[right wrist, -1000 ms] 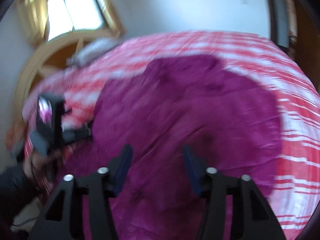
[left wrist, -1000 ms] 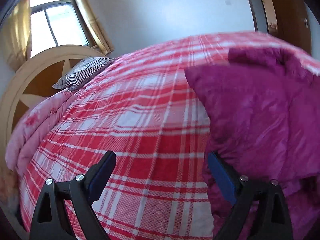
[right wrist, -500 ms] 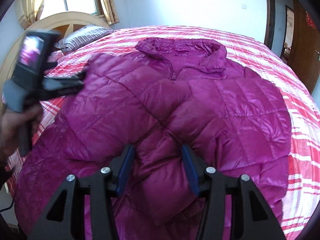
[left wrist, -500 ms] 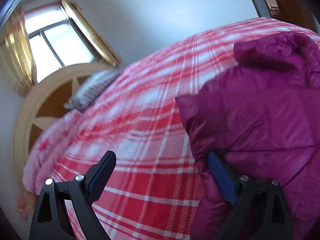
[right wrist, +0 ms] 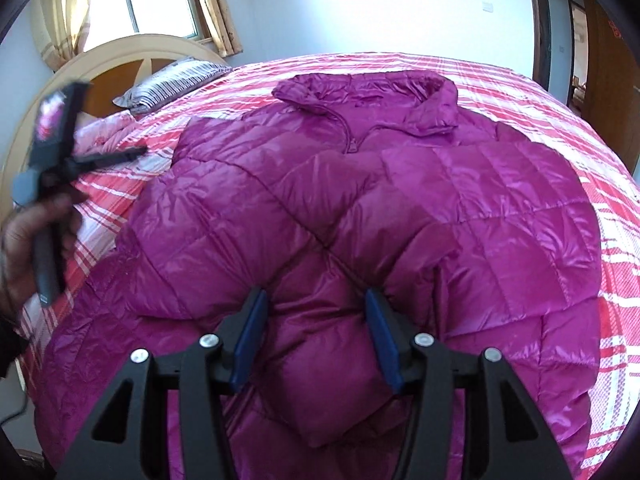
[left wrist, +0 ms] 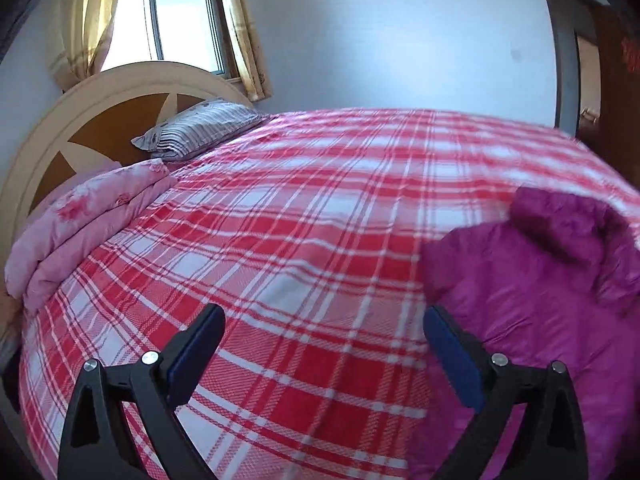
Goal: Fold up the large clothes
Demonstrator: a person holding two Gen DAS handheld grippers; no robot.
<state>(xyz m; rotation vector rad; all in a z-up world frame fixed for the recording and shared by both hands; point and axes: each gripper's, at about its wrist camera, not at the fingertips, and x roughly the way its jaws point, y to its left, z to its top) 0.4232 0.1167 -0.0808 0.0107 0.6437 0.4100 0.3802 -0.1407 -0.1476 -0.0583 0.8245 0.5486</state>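
The purple jacket (right wrist: 360, 208) lies flat mid-bed, collar toward the far wall, hem nearest, long axis running near-to-far. The right gripper (right wrist: 316, 340), jaws opening, straddles the folded sleeve cuff; let it drop flat before withdrawing. The left gripper (left wrist: 324, 354) is opening, empty, left of the jacket.

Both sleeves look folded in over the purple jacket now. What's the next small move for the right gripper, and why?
Probably let the right gripper finish opening and lift off the sleeve cuff. Its jaws are opening around the cuff, which already lies crossed over the other sleeve on the jacket. The left gripper is wide open over the plaid bedspread, holding nothing.
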